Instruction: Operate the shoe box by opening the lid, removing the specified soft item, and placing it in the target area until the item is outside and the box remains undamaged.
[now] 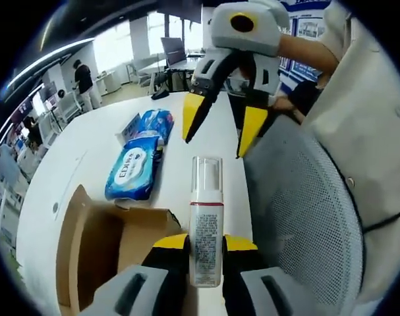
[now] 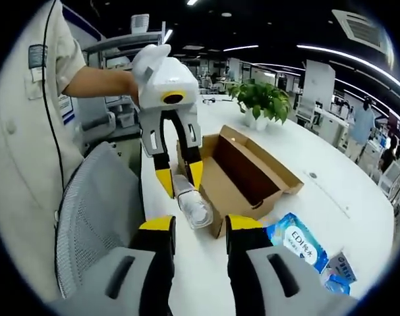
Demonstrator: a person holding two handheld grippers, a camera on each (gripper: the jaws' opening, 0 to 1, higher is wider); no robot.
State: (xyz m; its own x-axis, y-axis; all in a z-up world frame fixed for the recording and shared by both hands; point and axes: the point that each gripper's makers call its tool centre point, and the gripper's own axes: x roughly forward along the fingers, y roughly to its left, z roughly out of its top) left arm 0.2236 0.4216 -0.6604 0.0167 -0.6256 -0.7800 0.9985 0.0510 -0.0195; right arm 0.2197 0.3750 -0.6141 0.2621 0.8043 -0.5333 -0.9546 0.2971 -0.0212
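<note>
My left gripper [image 1: 205, 242] is shut on a white pump bottle [image 1: 206, 220] with a clear cap, held upright over the table's near edge. The open cardboard shoe box [image 1: 97, 247] lies just left of it, its lid flaps spread. In the right gripper view the left gripper [image 2: 181, 185] holds the same bottle [image 2: 192, 204] in front of the box [image 2: 249, 172]. My right gripper [image 2: 201, 224] is open, nothing between its jaws, a short way from the bottle's cap; it hangs open above the bottle as the right gripper [image 1: 214, 145]. A blue wipes pack [image 1: 134, 170] lies on the table beyond the box.
A second blue pack [image 1: 155, 122] and a small white box [image 1: 127, 128] lie farther along the white table [image 1: 68, 164]. A grey mesh chair [image 1: 305, 210] stands at the table's edge beside the person in beige. A potted plant [image 2: 262, 99] sits behind the box.
</note>
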